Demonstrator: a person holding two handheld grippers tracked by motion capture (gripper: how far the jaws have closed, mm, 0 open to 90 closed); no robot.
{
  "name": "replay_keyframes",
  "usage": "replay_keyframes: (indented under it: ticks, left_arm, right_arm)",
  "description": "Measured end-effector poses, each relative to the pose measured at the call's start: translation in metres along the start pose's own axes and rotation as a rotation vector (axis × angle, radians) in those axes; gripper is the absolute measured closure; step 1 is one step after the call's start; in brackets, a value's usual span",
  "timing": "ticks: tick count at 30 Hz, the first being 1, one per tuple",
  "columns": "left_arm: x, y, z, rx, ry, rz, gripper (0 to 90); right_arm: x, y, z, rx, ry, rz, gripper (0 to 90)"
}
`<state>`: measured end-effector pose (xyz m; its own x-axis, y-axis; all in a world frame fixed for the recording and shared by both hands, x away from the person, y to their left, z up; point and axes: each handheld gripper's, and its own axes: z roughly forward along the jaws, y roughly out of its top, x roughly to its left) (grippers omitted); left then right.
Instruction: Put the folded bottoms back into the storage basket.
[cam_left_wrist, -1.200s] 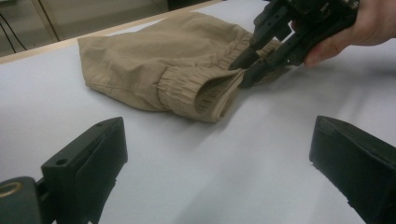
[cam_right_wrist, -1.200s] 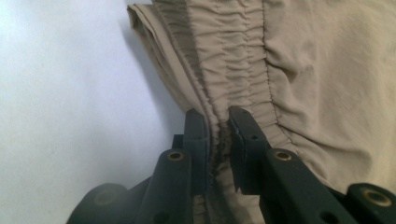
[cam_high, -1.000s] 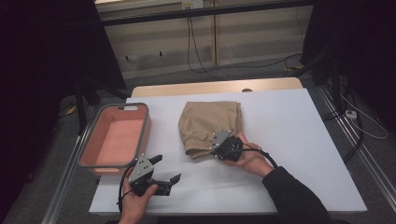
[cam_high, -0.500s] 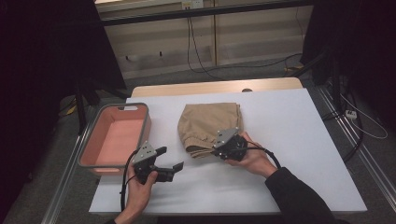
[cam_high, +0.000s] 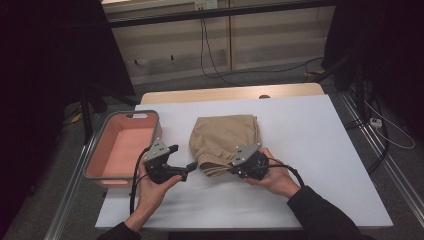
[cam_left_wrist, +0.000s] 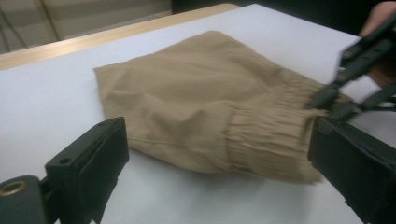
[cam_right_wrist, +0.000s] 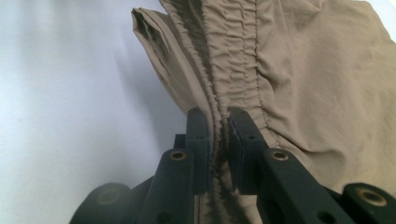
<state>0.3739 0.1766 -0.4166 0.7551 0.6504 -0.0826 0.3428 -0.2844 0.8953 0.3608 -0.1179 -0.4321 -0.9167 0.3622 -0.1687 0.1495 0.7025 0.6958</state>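
White tabletop (cam_high: 325, 150) under me, dim room behind, cables trailing down the back wall. Folded tan shorts (cam_high: 225, 135) sit mid-table, elastic waistband (cam_right_wrist: 233, 56) toward my side at six o'clock. Pink plastic bin (cam_high: 122, 145) waits at nine o'clock of the garment, hanging off the table's edge on that side, nothing in it that I can see.

Right gripper (cam_high: 235, 169) first: in its own view the jaws are nearly closed and pinching the gathered waistband between them, fabric bunched right through the gap. That's a firm bite, I'd say. It has the hem corner at roughly five o'clock of the shorts.

Left gripper (cam_high: 190, 167) now: jaws spread wide, nothing between them, pointed at the waistband's other end around seven o'clock. In its view the cloth lies just ahead of the jaws, near but not touching.

Where are we? My read: one corner secured, the second grasp not yet made. Left needs to close on the waistband, then I'd expect both grippers to lift and carry the shorts across toward the bin. Shorts are flat on the table for now, so most of the job is ahead.
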Motion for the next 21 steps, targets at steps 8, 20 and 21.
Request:
replay_keyframes:
  ticks: [8, 20, 21]
  left_arm:
    - [0.005, 0.009, 0.019, 0.032, 0.068, 0.037, 4.9]
    - [0.023, 0.018, 0.043, 0.047, 0.082, -0.016, 5.3]
    - [0.027, 0.019, 0.047, 0.063, 0.089, -0.016, 5.4]
  right_arm:
    - [0.013, 0.002, -0.006, -0.006, 0.029, 0.000, 79.7]
    - [0.034, -0.001, -0.017, -0.038, 0.066, 0.009, 79.8]
    - [0.036, -0.002, -0.018, -0.044, 0.070, 0.011, 79.8]
